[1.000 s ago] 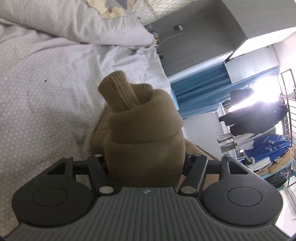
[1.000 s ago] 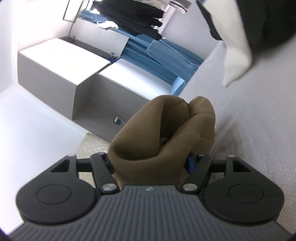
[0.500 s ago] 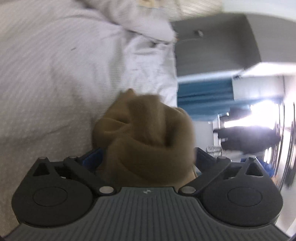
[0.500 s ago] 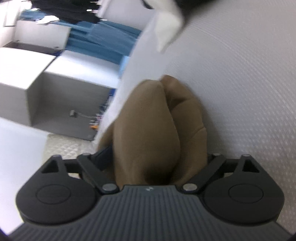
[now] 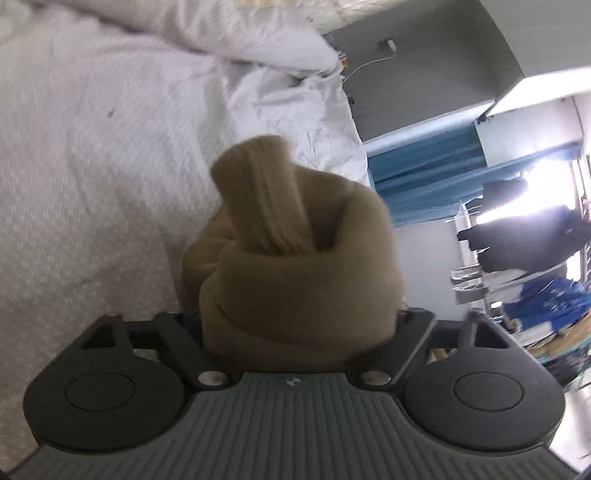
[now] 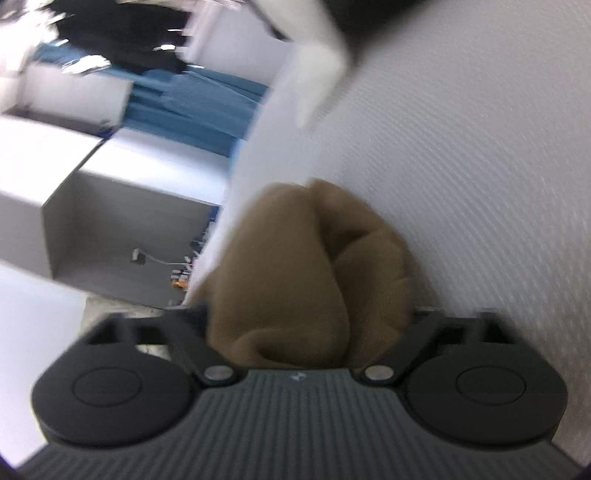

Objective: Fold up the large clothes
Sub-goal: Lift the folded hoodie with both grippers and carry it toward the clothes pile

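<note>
Brown knit sweater (image 5: 299,280) fills the middle of both wrist views, bunched into thick folds just above the bed (image 5: 92,155). In the left view the left gripper (image 5: 299,325) has a wad of it between its fingers, which are spread only as far as the cloth's bulk and press it from both sides; a ribbed cuff (image 5: 262,195) sticks up out of the bundle. White patterned bedding lies behind it, with a rumpled pillow (image 5: 236,33) at the top edge. Past the bed's edge stand a grey cabinet (image 5: 424,74) and a blue curtain (image 5: 424,177), and dark clothes (image 5: 524,236) hang against bright window light. In the right view, which is blurred, the right gripper (image 6: 310,325) clamps another bunch of the sweater (image 6: 295,280) the same way, two rounded lobes of cloth swelling out between its fingers. This bunch sits at the bed's (image 6: 480,166) edge, with the grey cabinet (image 6: 122,229) and blue curtain (image 6: 199,103) beyond, and a white and black garment (image 6: 317,62) lies on the bedding near the top.
</note>
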The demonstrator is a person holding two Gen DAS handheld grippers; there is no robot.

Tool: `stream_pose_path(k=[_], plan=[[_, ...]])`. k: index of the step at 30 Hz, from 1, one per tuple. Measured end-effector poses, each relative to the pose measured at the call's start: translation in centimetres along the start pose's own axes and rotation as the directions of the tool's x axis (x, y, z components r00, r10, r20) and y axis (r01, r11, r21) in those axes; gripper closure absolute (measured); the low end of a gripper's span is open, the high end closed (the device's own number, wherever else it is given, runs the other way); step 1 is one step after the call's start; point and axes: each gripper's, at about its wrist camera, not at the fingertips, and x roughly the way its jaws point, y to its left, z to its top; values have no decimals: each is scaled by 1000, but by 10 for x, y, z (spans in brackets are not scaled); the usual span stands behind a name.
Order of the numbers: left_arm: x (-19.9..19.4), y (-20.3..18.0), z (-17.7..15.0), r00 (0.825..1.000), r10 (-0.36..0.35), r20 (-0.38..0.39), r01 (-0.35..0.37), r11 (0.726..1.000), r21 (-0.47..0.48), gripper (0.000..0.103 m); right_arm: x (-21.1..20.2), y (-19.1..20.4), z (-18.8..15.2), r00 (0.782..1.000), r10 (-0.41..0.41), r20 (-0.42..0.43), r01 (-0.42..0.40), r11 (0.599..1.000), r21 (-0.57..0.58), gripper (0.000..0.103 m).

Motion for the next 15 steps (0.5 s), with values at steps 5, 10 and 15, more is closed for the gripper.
stream_pose_path(k=[5, 10, 15], plan=[[-6, -8, -1, 999, 23, 24, -25, 998, 57, 37, -11, 24, 3, 998, 65, 22, -62, 990, -124, 53], [-11, -14, 4, 1000, 13, 25, -15, 997, 79, 40, -26, 43, 9, 991, 133, 23, -125, 968, -217, 58], [-26, -31, 1, 999, -28, 21, 25, 992, 122, 40, -51, 61, 21, 980, 199, 28, -184, 946, -266, 59]])
